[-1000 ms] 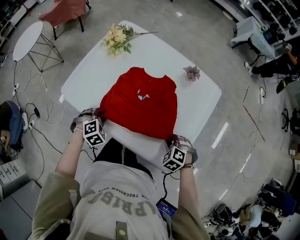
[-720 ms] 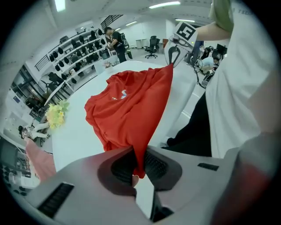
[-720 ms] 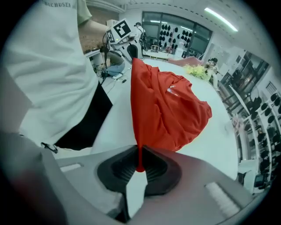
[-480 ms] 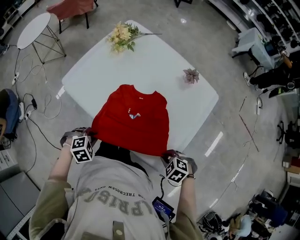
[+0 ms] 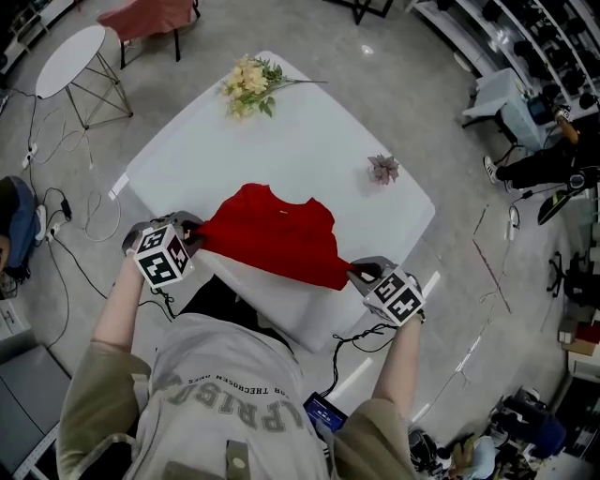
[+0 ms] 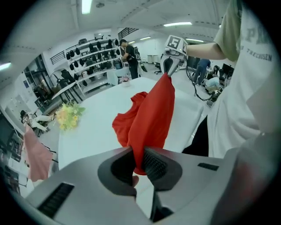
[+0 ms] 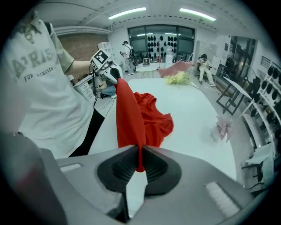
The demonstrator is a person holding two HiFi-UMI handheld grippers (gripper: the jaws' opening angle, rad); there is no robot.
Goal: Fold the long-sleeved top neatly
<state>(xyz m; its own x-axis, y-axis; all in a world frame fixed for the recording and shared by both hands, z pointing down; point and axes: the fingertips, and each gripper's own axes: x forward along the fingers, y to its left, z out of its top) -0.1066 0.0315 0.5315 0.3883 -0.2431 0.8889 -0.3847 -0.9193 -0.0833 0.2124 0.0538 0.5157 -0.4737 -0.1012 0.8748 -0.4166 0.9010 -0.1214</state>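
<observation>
Left gripper (image 5: 195, 234) pinches one near corner of the red long-sleeved top (image 5: 277, 239). Its jaws have just been closing, and its own view shows the ribbed pads (image 6: 153, 165) pressed onto a bunched fold of red cloth. Right gripper (image 5: 356, 273) is clamped the same way on the other near corner, with a thin pleat of fabric caught between jaws that stand almost together.

Both grippers point steeply down and hold their corners up off the white table (image 5: 281, 131). The near edge of the top hangs stretched between them, above the table's near side and close to the person's T-shirt (image 5: 234, 375). From each grip the cloth falls in a narrow red drape. The collar end lies on the tabletop in loose folds, about midway across it. The sleeves cannot be told apart from the body of the garment.

A bouquet of yellow flowers (image 5: 248, 80) lies near the table's far corner, well apart from the top. A small pinkish paper flower (image 5: 382, 169) sits toward the right edge, near the garment but clear of it. On the floor to the left stands a small round side table (image 5: 67, 58), and beyond it a chair draped in pink cloth (image 5: 150, 14).
</observation>
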